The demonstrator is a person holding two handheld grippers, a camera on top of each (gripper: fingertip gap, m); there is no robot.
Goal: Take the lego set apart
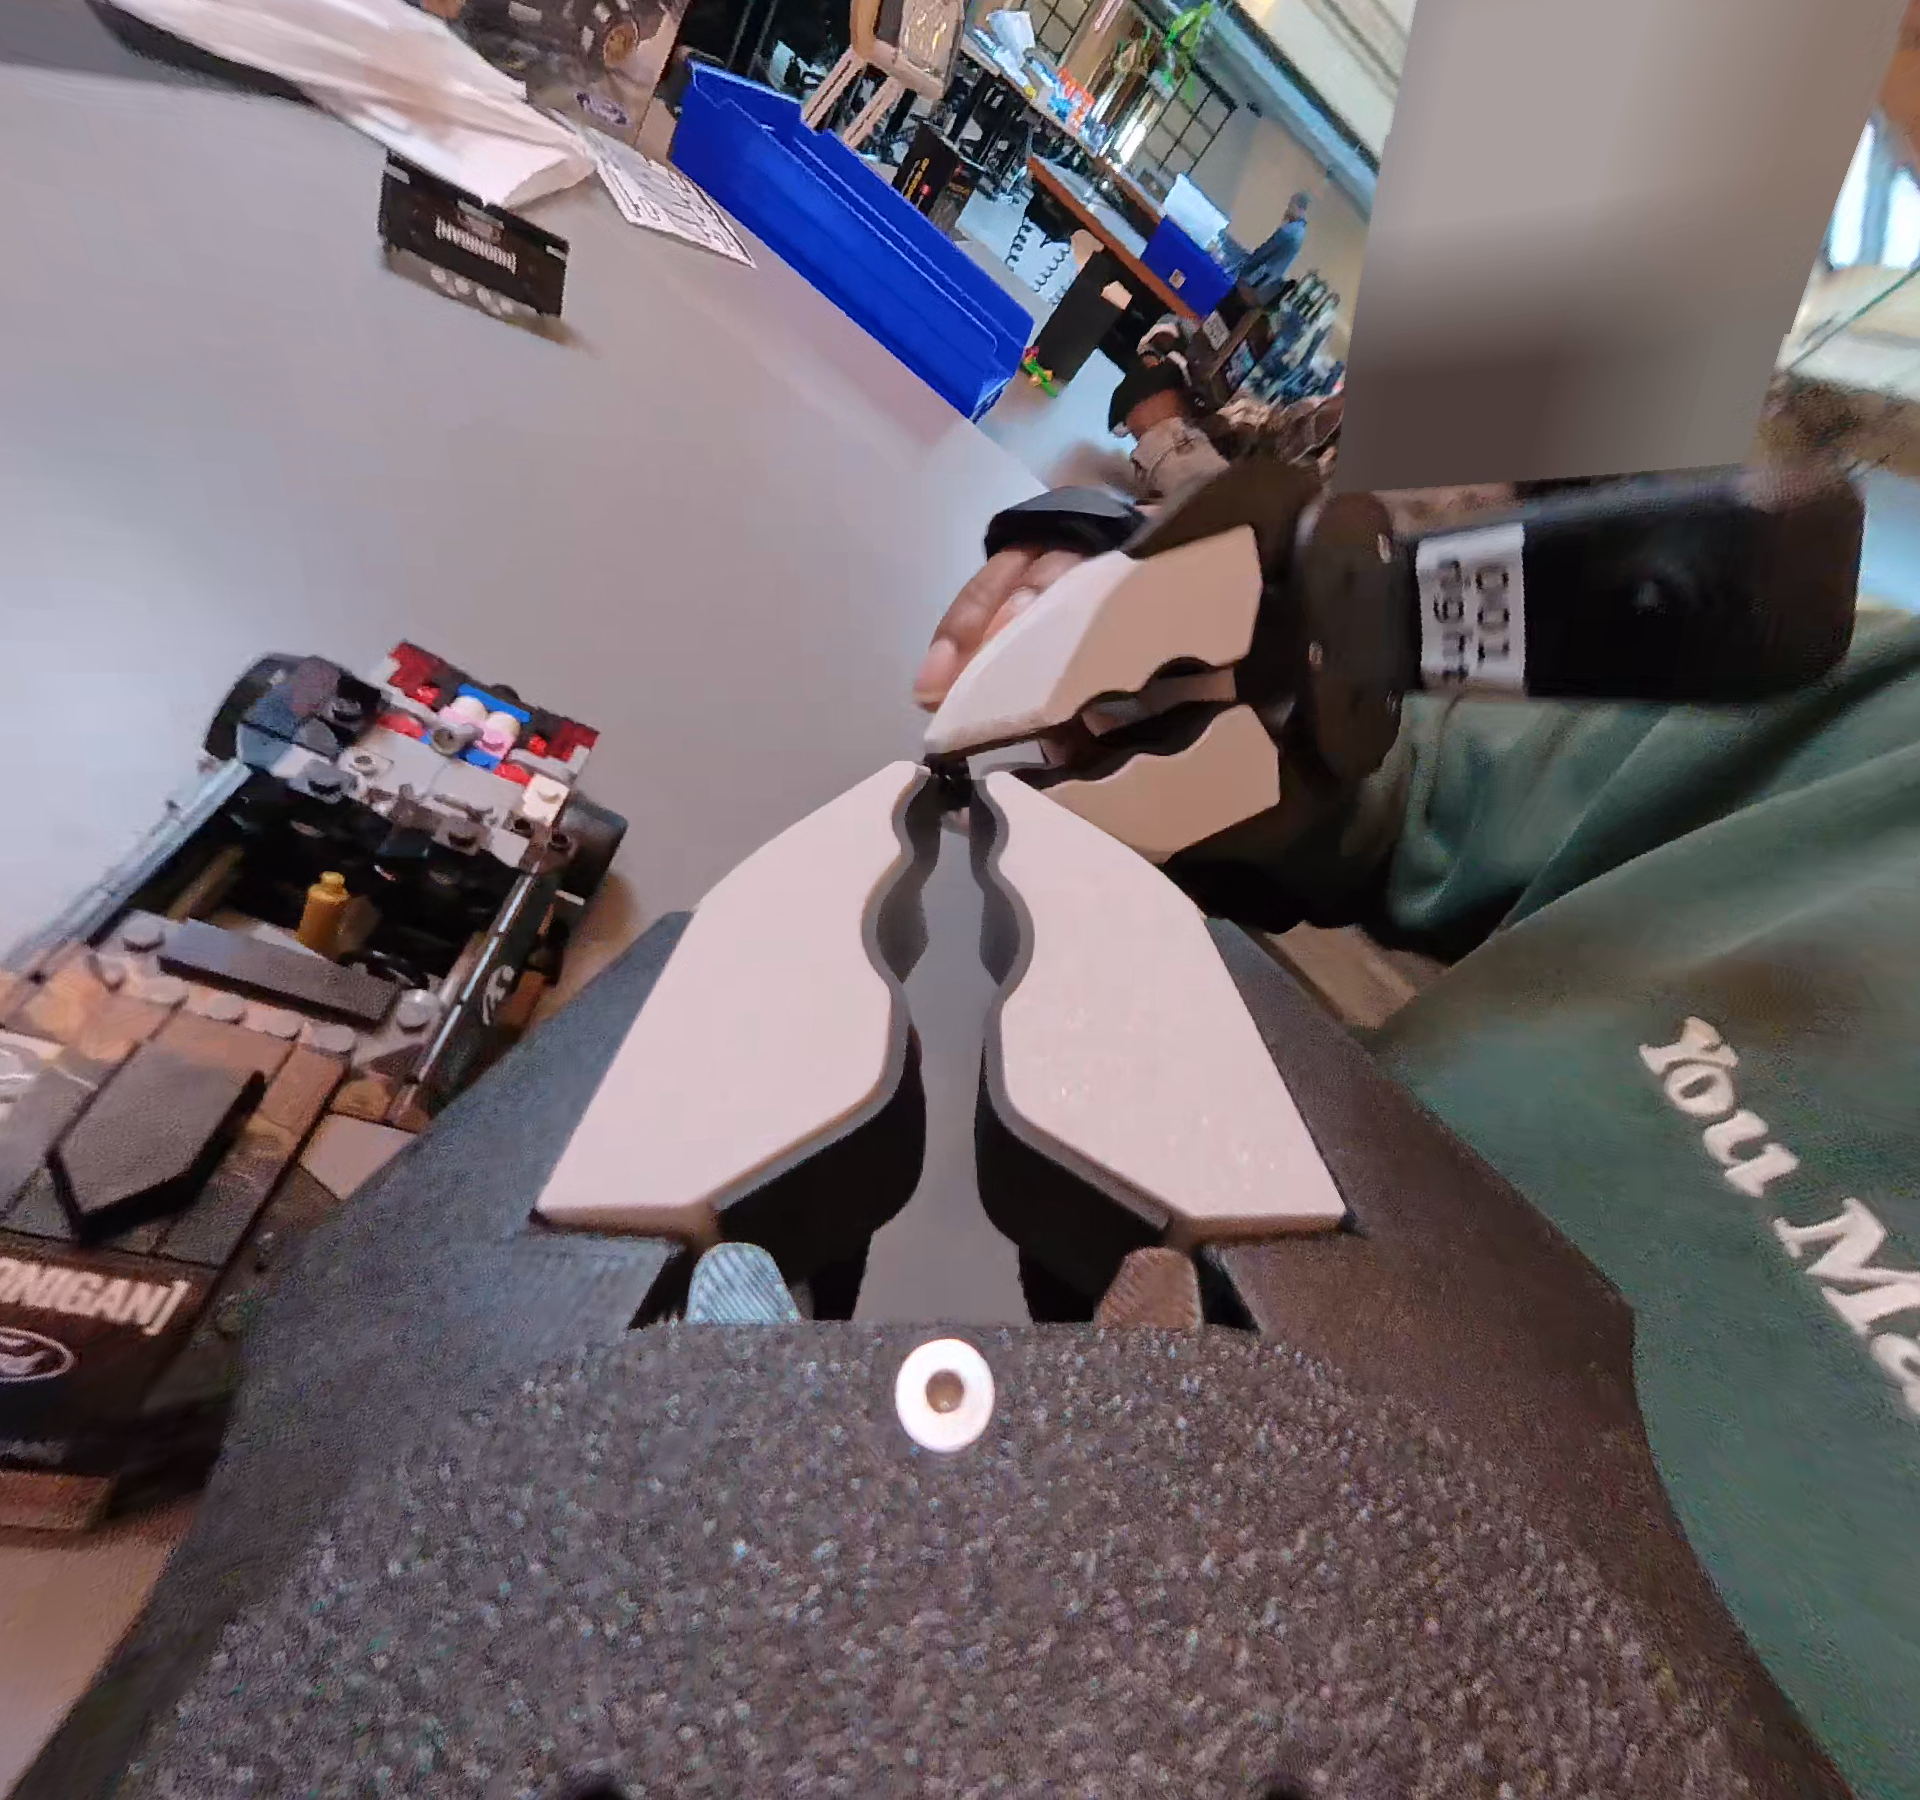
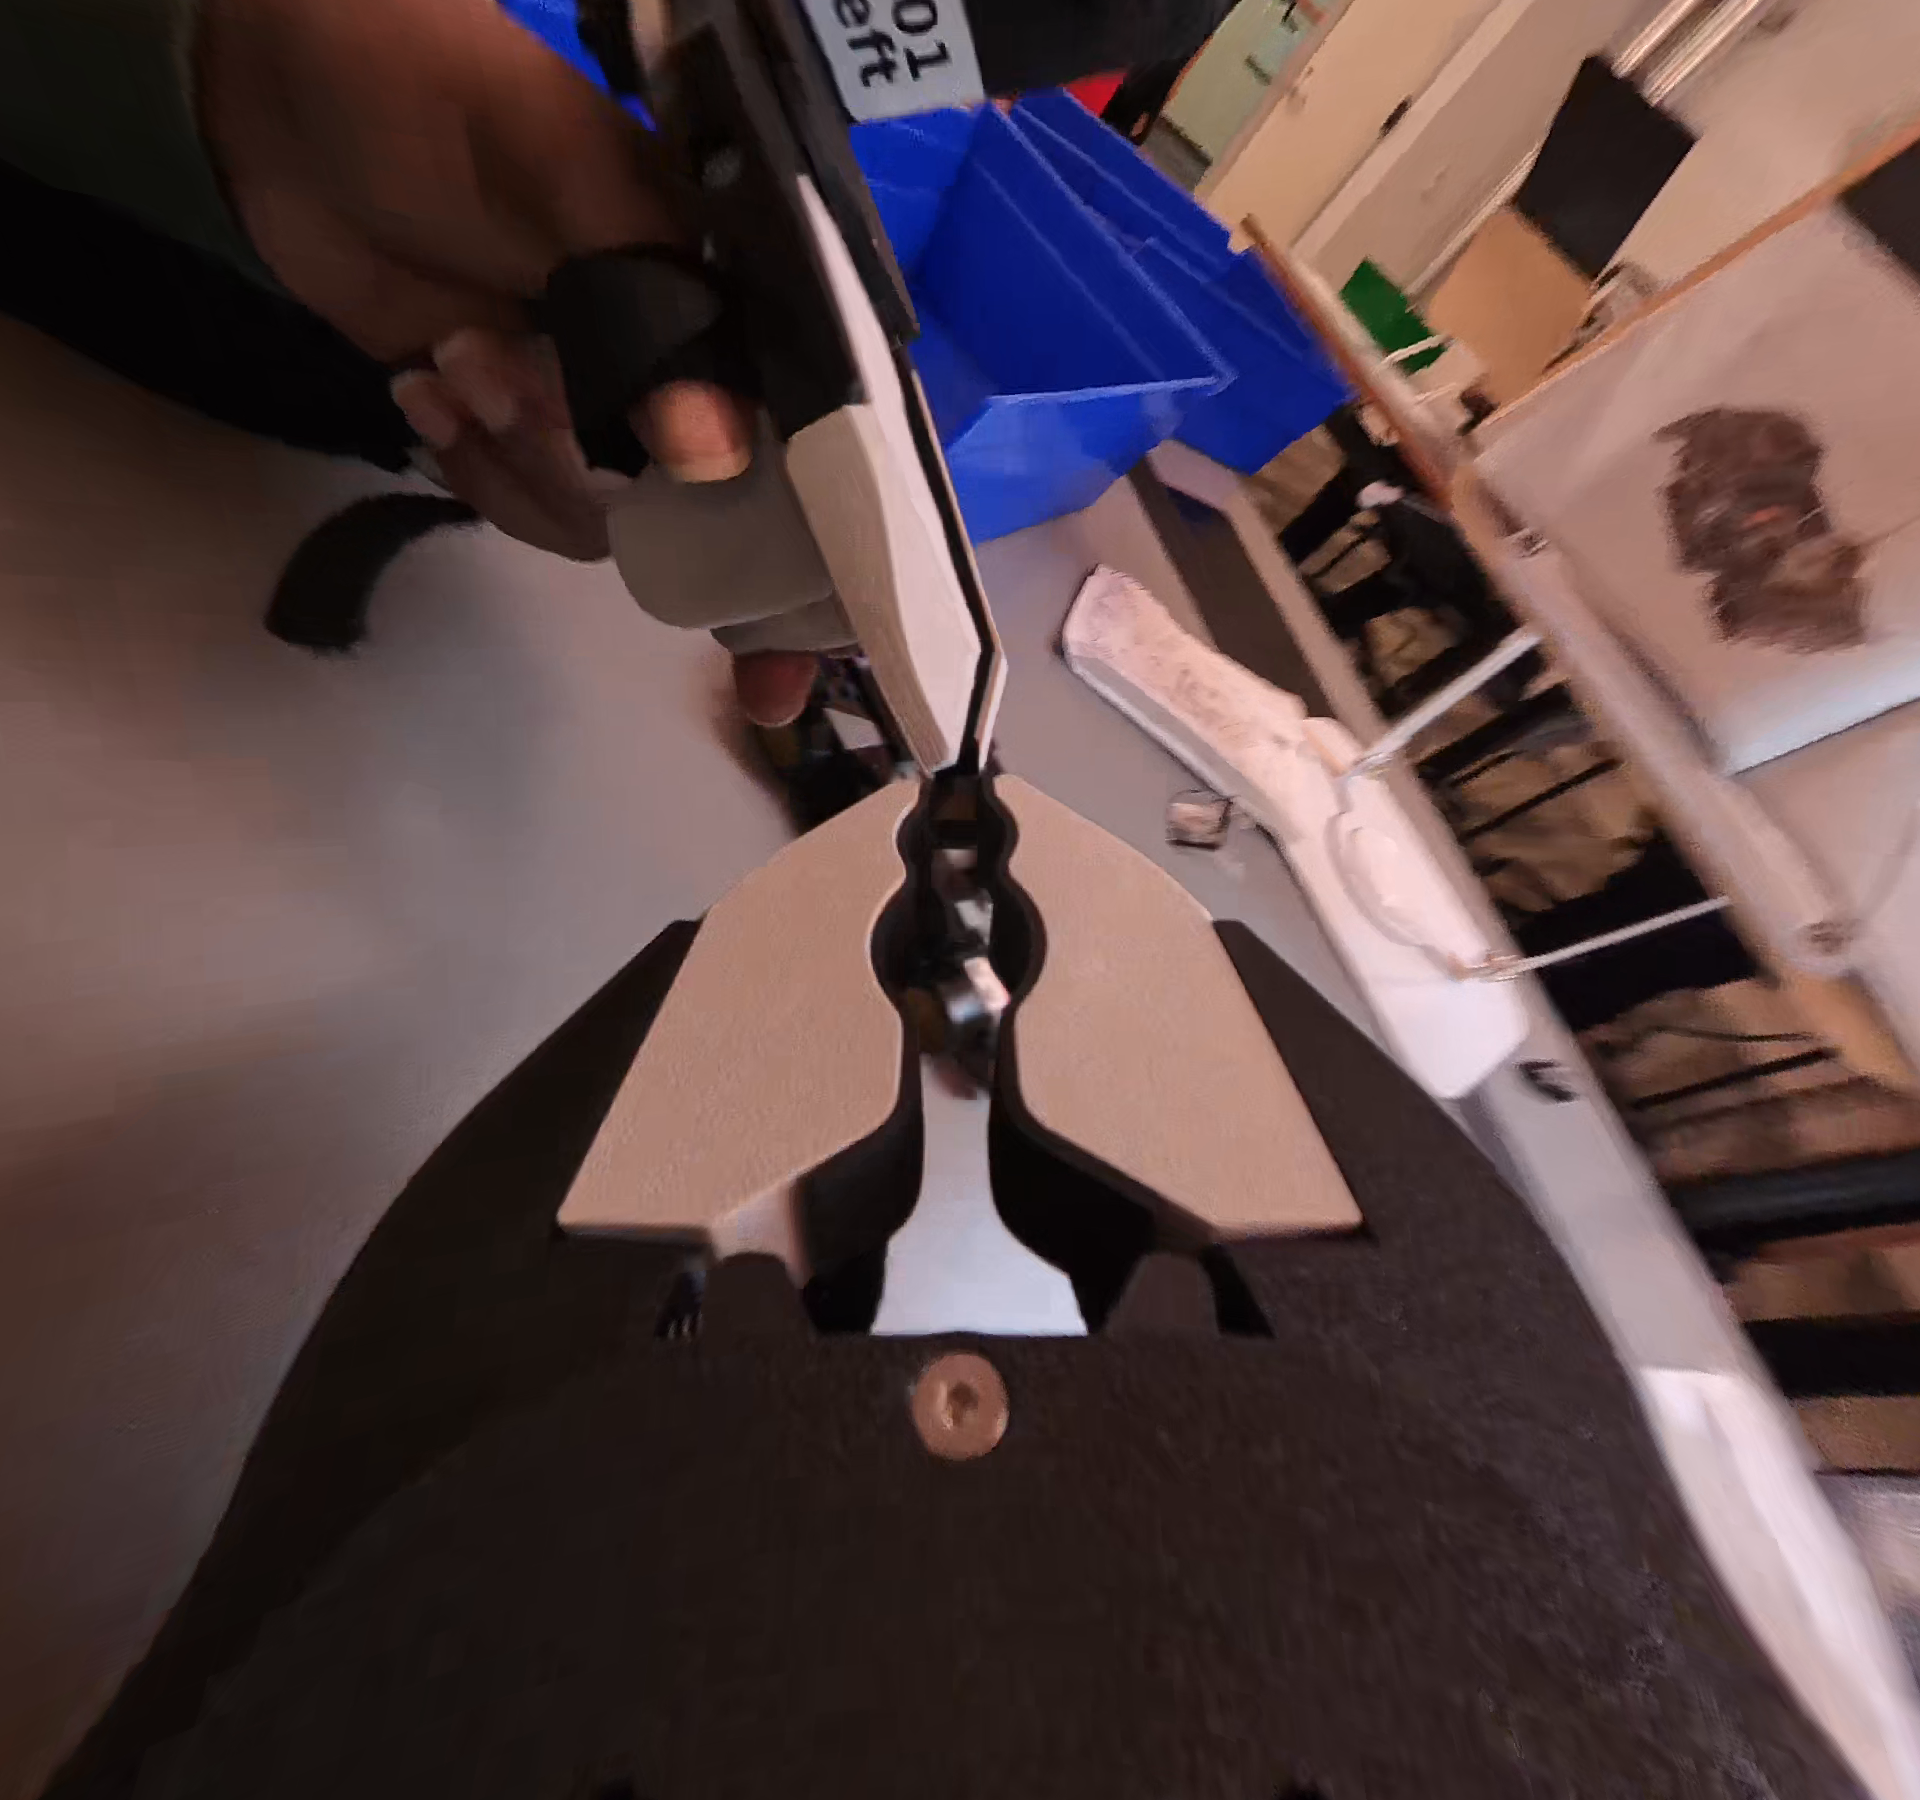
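Left gripper (image 1: 948,782) nearly closed, right gripper (image 2: 961,794) likewise, tips pinched on same small black lego piece (image 1: 948,776). Rigid, light, slippery; best gripped at opposite ends. Lego car (image 1: 343,877) at 9 o'clock.

Workshop hall: long benches (image 1: 1101,161), blue bins (image 1: 862,233)

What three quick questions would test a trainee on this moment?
1. True or false: the left gripper is clamped on the lego car.
2. What colour is the bin beyond the car? A red, B blue, C green.
3. Fill in: the left gripper and the right gripper meet tip to tip on one small ____ piece.
Key: 1 false; 2 B; 3 black.
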